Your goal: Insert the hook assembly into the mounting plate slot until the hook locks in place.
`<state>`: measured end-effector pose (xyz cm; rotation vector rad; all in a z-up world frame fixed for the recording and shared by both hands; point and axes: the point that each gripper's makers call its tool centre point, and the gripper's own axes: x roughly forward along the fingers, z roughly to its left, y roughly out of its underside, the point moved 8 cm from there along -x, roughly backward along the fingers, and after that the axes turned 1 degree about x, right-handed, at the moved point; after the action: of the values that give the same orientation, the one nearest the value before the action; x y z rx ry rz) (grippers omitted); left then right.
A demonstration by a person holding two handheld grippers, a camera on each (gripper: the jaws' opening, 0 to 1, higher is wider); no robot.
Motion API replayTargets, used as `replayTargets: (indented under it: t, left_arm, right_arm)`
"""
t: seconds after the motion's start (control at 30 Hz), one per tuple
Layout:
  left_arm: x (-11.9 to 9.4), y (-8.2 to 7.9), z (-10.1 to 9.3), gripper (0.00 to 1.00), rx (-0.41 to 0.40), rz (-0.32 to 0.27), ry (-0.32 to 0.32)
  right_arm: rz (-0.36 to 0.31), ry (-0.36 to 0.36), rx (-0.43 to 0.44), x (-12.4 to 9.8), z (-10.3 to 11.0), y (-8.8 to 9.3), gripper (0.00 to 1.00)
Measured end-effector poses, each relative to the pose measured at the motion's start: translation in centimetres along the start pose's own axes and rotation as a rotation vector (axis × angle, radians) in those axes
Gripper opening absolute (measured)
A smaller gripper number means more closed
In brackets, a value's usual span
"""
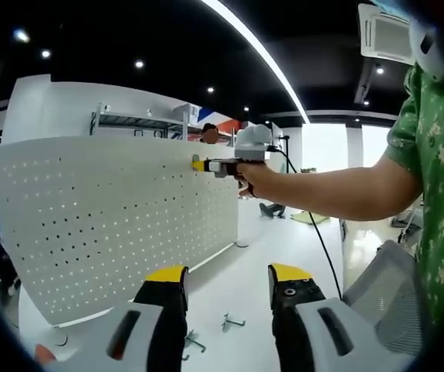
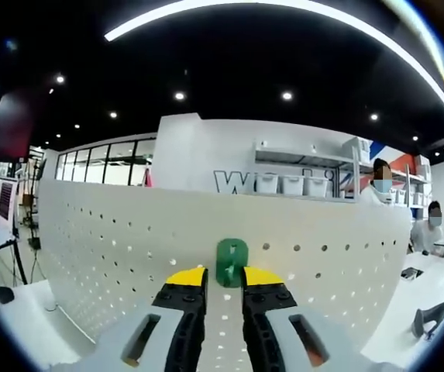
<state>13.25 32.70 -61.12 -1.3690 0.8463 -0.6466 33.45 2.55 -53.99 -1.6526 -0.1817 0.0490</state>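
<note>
Perforated white metal mounting plate (image 2: 129,248) stands upright on a smooth white table (image 1: 260,263), its flat face dotted with even rows of small round holes; right gripper (image 2: 223,280), jaws yellow-tipped and black, is nearly closed around a small green plastic hook assembly (image 2: 232,262) pressed against the plate's upper face; left gripper (image 1: 228,279) hangs with jaws wide apart, holding nothing, over the table where thin grey metal wire hooks (image 1: 232,321) lie loose

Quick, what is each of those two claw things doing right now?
Left gripper: open, holding nothing, above the white table.
Right gripper: closed on a green hook piece, held against the white pegboard.
</note>
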Motion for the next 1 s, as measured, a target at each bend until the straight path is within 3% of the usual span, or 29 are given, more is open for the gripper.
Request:
replayTargets:
  t: [0.5, 1.0]
  left_arm:
    - [0.0, 0.0, -0.2, 0.43, 0.003, 0.000, 0.003]
    - [-0.1, -0.2, -0.3, 0.43, 0.006, -0.007, 0.004]
  right_arm:
    - [0.009, -0.006, -0.001, -0.5, 0.2, 0.2, 0.17]
    - [0.016, -0.004, 0.010, -1.8, 0.0, 0.8, 0.31]
